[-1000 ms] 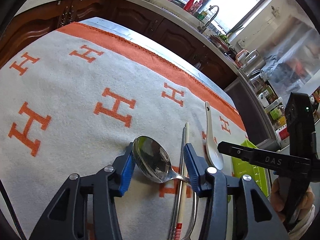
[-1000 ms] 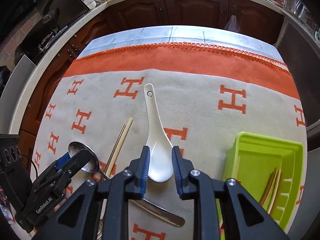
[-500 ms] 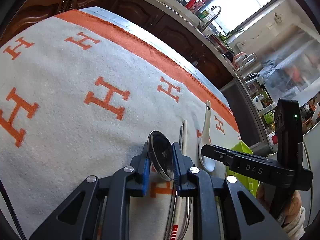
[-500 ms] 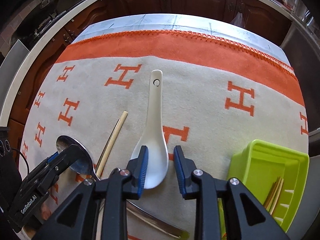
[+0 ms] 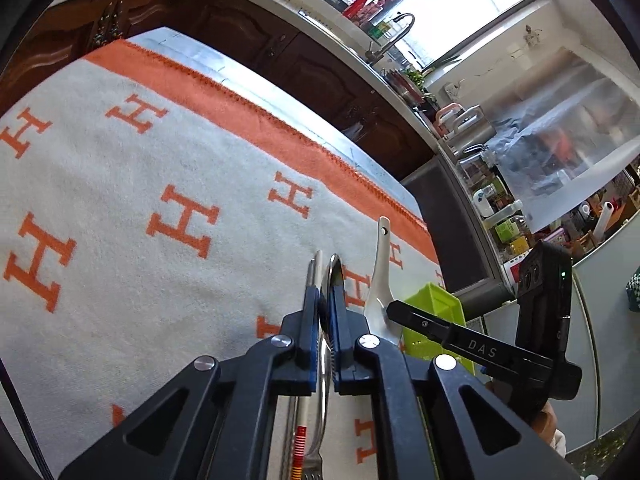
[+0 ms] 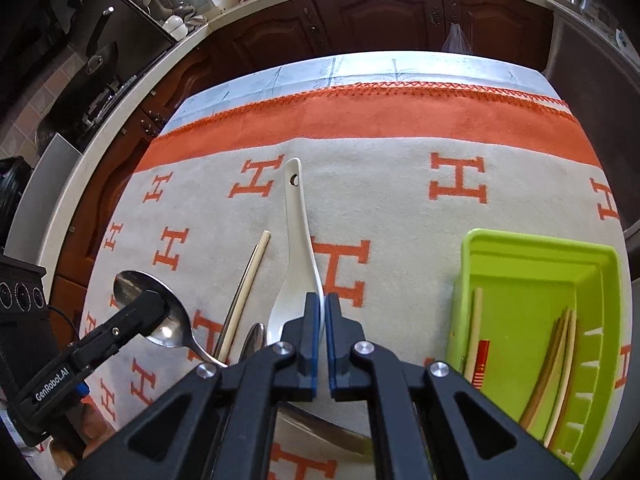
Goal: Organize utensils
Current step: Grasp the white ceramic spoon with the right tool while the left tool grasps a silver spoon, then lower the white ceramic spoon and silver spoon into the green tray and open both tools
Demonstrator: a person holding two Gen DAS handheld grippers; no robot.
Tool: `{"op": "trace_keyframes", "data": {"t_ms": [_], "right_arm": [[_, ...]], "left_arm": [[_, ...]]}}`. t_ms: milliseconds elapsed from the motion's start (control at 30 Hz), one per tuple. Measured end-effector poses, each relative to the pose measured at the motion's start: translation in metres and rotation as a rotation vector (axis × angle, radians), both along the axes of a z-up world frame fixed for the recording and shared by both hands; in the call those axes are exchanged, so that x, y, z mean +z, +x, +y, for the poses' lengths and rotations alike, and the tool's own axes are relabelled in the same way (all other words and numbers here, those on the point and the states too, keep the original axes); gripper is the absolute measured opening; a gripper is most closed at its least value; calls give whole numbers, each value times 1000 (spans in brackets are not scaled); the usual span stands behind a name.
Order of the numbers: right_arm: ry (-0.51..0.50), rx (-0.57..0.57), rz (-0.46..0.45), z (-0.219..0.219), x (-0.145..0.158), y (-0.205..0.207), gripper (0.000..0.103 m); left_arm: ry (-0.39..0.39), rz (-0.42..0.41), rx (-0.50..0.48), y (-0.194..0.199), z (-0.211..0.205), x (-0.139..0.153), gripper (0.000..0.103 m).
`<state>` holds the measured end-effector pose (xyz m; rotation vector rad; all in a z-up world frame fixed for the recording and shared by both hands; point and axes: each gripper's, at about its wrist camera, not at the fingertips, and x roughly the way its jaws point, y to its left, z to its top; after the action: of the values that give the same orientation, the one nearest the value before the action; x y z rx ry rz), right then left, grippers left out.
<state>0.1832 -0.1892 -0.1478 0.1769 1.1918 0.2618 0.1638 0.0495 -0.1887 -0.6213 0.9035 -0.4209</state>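
A metal spoon (image 5: 335, 270) stands edge-on between the blue pads of my left gripper (image 5: 323, 296), which is shut on its bowl. The right wrist view shows that same left gripper (image 6: 154, 300) over the spoon's bowl (image 6: 172, 328). My right gripper (image 6: 322, 304) is shut on the bowl rim of a white ceramic spoon (image 6: 298, 240), whose handle points away across the blanket. From the left wrist view the right gripper (image 5: 394, 308) shows at the white spoon (image 5: 380, 276). A pair of chopsticks (image 6: 250, 280) lies between the two spoons.
A lime-green tray (image 6: 520, 242) at the right holds several chopsticks (image 6: 556, 356). Another metal spoon (image 6: 254, 338) lies just left of my right fingers. An orange-and-cream H-patterned blanket (image 6: 400, 184) covers the table. Dark cabinets and a counter ring it.
Both grippers have gone from open to shut, the left on the metal spoon's bowl, the right on the white spoon's rim. The metal spoon has turned edge-on and risen slightly.
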Motion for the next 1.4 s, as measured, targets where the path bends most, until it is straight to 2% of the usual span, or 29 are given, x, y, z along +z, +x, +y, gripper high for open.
{"op": "trace_keyframes", "data": {"t_ms": [233, 433, 600, 733, 1000, 1200, 1400], "right_arm": [[97, -58, -82, -20, 41, -29, 2], [135, -95, -156, -41, 76, -65, 2], [132, -145, -212, -68, 98, -101, 2], [85, -197, -250, -93, 107, -129, 2], [7, -290, -235, -129, 90, -168, 2], [-20, -310, -208, -137, 74, -178, 2], [-44, -303, -175, -134, 57, -182, 2]], "left_arm": [[47, -75, -65, -24, 4, 59, 3], [18, -110, -123, -52, 8, 99, 3], [23, -135, -216, -71, -9, 128, 4], [39, -150, -293, -79, -35, 141, 4], [100, -129, -452, -80, -98, 139, 4], [215, -68, -579, -73, -150, 109, 4], [299, -42, -624, -64, -187, 84, 3]]}}
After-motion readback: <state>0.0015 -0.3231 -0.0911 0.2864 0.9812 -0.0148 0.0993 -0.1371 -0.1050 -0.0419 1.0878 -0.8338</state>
